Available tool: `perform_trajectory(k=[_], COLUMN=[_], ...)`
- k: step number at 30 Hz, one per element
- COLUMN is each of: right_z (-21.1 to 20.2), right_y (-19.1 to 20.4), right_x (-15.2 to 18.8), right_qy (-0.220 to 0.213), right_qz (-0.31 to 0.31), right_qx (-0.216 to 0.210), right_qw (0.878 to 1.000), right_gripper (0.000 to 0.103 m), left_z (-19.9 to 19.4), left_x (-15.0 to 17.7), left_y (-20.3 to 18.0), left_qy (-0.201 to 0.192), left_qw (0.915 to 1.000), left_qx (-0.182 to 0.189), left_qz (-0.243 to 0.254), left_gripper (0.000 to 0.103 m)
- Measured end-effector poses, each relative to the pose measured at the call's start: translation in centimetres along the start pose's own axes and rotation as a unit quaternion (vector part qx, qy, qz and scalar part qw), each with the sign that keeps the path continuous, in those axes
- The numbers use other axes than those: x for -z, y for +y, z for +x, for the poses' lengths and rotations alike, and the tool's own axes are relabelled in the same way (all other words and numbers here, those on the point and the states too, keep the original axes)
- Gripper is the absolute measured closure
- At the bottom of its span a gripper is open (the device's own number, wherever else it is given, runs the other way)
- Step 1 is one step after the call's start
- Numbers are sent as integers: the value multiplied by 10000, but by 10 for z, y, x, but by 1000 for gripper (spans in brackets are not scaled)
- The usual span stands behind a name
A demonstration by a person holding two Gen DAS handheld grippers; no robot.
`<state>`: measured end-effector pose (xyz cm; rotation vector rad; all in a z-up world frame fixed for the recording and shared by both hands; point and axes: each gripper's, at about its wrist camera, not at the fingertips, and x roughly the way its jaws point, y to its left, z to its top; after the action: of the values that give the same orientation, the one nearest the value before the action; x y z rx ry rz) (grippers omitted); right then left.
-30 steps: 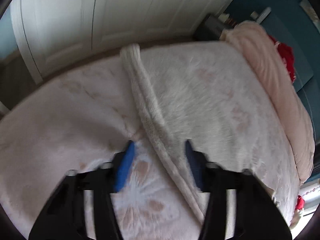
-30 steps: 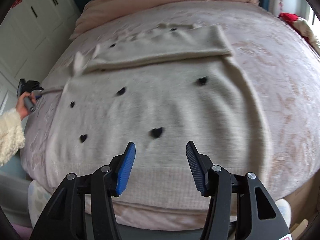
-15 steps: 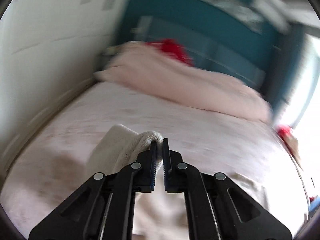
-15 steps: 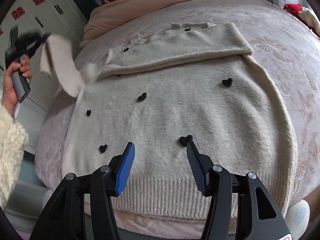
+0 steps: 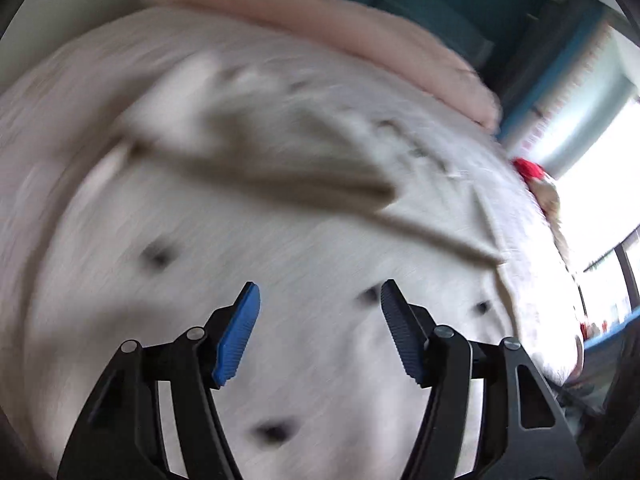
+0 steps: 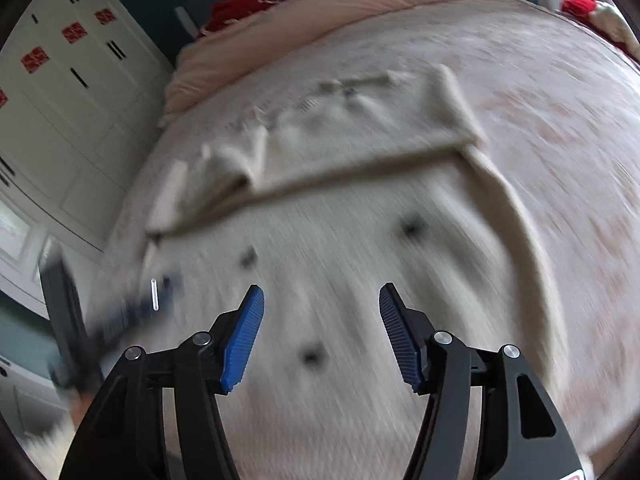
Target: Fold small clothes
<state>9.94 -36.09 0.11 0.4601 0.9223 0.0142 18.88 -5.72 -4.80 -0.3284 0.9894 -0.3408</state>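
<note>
A cream sweater (image 6: 360, 264) with small black hearts lies flat on the bed, its hem nearest me. Both sleeves (image 6: 340, 148) are folded across its upper part; the left sleeve (image 5: 280, 152) lies there, blurred. My left gripper (image 5: 320, 286) hovers over the sweater's body with its jaws opening and nothing between them. It also shows as a dark blur (image 6: 132, 308) at the sweater's left edge. My right gripper (image 6: 321, 288) hangs above the lower body of the sweater, jaws opening, with only the knit below them.
The pale pink bedspread (image 6: 560, 128) reaches past the sweater on the right. A rolled pink duvet (image 6: 360, 4) and a red item (image 6: 236, 8) lie at the headboard end. White wardrobe doors (image 6: 60, 100) stand left of the bed, and a bright window (image 5: 600, 140) is on the right.
My left gripper lifted the left sleeve from the bed's side, swung it over the sweater and let go; its jaws went from shut to open. The right gripper moved slightly over the sweater.
</note>
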Motion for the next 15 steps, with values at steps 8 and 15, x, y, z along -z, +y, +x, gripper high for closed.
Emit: perform_trajectory(k=[8, 15], right_z=[102, 179], right_y=[139, 170], right_x=[-61, -79], right_qy=[-343, 779], right_qz=[-2731, -3688], right_qx=[668, 580], right_qw=[9591, 9244], right_gripper=[44, 98], left_z=[-24, -16], left_x=[24, 27], left_y=[61, 62], left_qy=[-31, -64], left_qw=[9990, 9996], left_qx=[-113, -189], left_qz=[-433, -211], left_gripper=[44, 43])
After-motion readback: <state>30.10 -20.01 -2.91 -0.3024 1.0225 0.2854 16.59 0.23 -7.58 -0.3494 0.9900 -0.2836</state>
